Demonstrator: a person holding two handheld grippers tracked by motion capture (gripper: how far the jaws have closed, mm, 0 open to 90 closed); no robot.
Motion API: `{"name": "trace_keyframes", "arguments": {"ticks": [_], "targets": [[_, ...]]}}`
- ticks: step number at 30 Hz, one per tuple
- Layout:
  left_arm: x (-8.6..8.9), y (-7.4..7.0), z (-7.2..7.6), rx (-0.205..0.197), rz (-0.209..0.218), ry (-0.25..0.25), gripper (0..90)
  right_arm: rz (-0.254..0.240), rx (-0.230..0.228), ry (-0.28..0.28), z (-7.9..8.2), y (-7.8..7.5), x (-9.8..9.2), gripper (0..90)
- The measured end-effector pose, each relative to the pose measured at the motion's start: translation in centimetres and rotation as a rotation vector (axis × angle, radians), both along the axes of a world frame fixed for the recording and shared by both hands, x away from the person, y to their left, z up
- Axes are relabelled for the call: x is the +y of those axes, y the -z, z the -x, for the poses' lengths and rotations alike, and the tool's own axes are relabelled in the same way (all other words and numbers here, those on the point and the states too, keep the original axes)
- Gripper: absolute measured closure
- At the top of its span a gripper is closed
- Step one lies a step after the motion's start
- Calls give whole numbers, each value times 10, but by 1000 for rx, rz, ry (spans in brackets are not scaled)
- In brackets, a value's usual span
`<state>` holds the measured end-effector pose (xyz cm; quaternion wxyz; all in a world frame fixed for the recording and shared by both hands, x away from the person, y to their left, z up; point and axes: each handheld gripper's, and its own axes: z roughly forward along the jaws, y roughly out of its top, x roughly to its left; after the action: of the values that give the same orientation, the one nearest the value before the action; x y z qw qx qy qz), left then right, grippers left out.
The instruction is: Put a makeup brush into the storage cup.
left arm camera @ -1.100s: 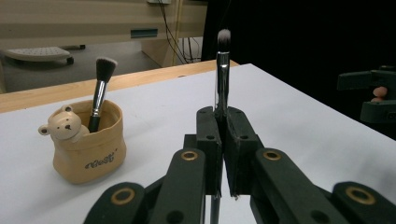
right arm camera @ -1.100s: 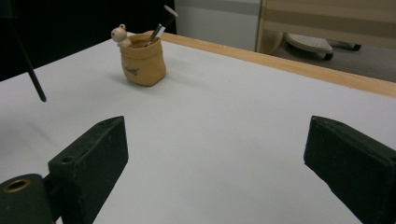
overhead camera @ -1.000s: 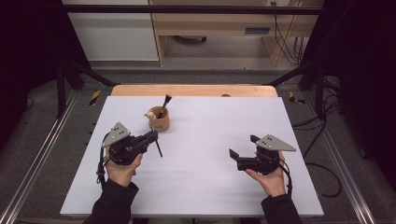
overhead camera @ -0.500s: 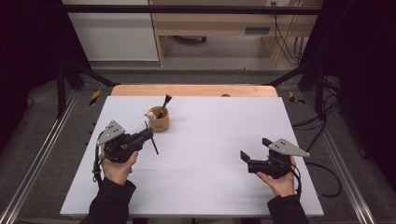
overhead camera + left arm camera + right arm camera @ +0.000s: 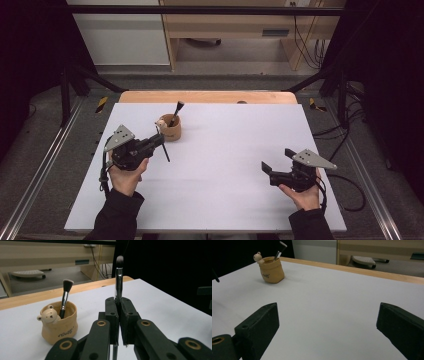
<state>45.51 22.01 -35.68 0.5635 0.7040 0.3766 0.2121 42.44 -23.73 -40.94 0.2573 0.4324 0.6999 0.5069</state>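
A white table [image 5: 240, 170] with a wooden strip along its far edge spreads beneath a person seated at its near side, dark sleeves entering from below, a hand-held gripper in each hand. The right gripper [image 5: 276, 161], held low over the bare right part of the surface and well apart from everything else, has its jaws spread wide with nothing between them. The left gripper [image 5: 161, 140], just beside a small tan pot [image 5: 170, 129], is clenched on a slim makeup brush [image 5: 118, 277] by the lower part of its handle; in the left gripper view the brush stands upright, bristles up, and in the high view its dark handle end slants down toward the table. The pot, near the far left of the surface, carries a little bear figure [image 5: 48, 315] on its rim and already holds a second, fuller brush [image 5: 65, 295] leaning inside.

From here, the risk lies in the drop-in: the pot is light-looking and narrow-mouthed, so a handle tip that catches the rim or the bear could tip it or knock out the brush inside. A thin, smooth handle could also swivel between the pads if it is bumped.

Dark lettering runs across the front of the pot, too small and slanted to read.
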Motion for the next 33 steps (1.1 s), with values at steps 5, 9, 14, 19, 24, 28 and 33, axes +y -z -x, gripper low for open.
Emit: {"name": "trace_keyframes", "arguments": {"ticks": [5,9,14,19,24,28,33], "targets": [[3,-3,-4,-4,14,-11,847,1,4,-2,0,1,0,51],[4,-3,-9,0,15,-17,848,9,6,-3,-1,2,0,51],[4,-5,-13,-1,15,-24,848,10,9,-3,-1,2,1,51],[3,-9,-18,-4,12,-26,848,16,9,-4,-1,2,2,51],[1,-14,-23,-11,7,-27,848,17,11,-3,-1,3,2,51],[-1,-18,-26,-17,5,-26,848,15,10,-2,-1,2,2,51],[-4,-21,-29,-21,-11,-26,848,19,8,-5,-1,3,3,51]]}}
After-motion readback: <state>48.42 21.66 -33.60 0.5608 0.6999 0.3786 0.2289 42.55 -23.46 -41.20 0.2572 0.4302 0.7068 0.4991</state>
